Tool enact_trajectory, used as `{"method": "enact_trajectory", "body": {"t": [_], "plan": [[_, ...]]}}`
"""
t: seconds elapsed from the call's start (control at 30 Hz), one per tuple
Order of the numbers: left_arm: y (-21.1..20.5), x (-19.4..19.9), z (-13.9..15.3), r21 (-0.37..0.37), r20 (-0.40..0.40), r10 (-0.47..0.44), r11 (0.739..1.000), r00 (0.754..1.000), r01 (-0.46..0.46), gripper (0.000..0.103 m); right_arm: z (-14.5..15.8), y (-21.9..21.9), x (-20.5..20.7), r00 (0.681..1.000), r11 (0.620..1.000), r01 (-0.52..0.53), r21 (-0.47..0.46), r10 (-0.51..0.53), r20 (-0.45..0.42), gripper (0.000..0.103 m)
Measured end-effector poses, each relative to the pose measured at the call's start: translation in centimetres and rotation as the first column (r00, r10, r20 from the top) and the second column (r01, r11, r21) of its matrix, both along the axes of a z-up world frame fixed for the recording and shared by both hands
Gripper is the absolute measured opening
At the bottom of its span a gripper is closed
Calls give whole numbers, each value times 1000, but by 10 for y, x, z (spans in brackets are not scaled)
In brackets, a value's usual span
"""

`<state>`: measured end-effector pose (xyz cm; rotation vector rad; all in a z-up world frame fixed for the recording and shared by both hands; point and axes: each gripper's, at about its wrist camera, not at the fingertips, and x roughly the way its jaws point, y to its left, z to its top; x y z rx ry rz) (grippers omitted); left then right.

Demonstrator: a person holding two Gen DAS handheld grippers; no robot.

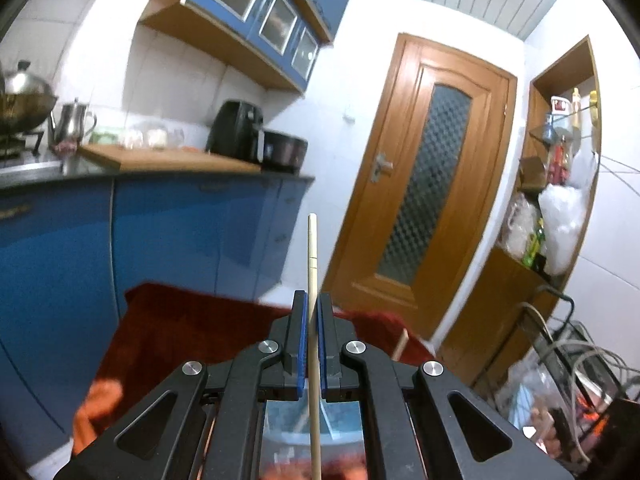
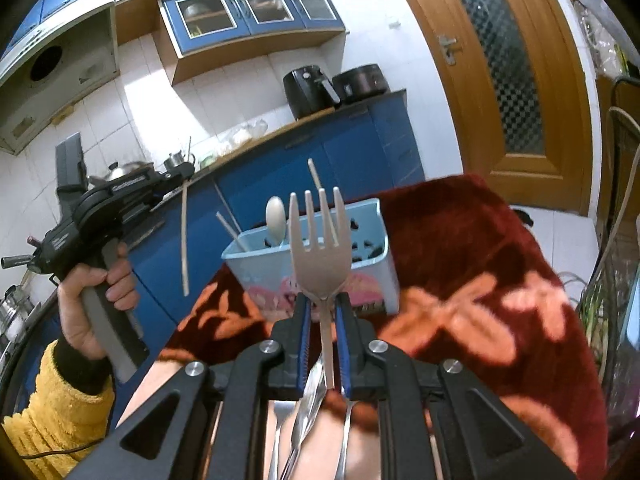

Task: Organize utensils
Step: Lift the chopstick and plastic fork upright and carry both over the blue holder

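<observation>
4 pale tines on beige fork (image 2: 320,252) in right tongs (image 2: 323,304); slim chopstick (image 1: 312,280) pinched in left tongs (image 1: 312,312).

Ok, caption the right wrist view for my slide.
Right tongs grip a fork above the blue basket; left tongs hold a chopstick.

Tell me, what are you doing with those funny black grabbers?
A person is sorting utensils with two grabbers. The left gripper holds a wooden chopstick, and the right gripper pinches a pale fork. Both are lifted above the red cloth, near a blue holder that already has a spoon.
</observation>
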<state>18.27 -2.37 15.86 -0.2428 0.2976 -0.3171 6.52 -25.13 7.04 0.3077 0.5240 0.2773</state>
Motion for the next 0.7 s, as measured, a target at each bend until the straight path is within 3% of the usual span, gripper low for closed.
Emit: {"method": "enact_trajectory", "body": {"t": [0.27,0.7], "plan": [[-13,33,5,5,123,105,994,987,-107,4,15,-7,12,998,1000,26,-6,-26,66,14],[-22,29,-47,12,201,196,979,960,-203,4,37,-13,42,989,998,65,-5,-64,134,14]]}}
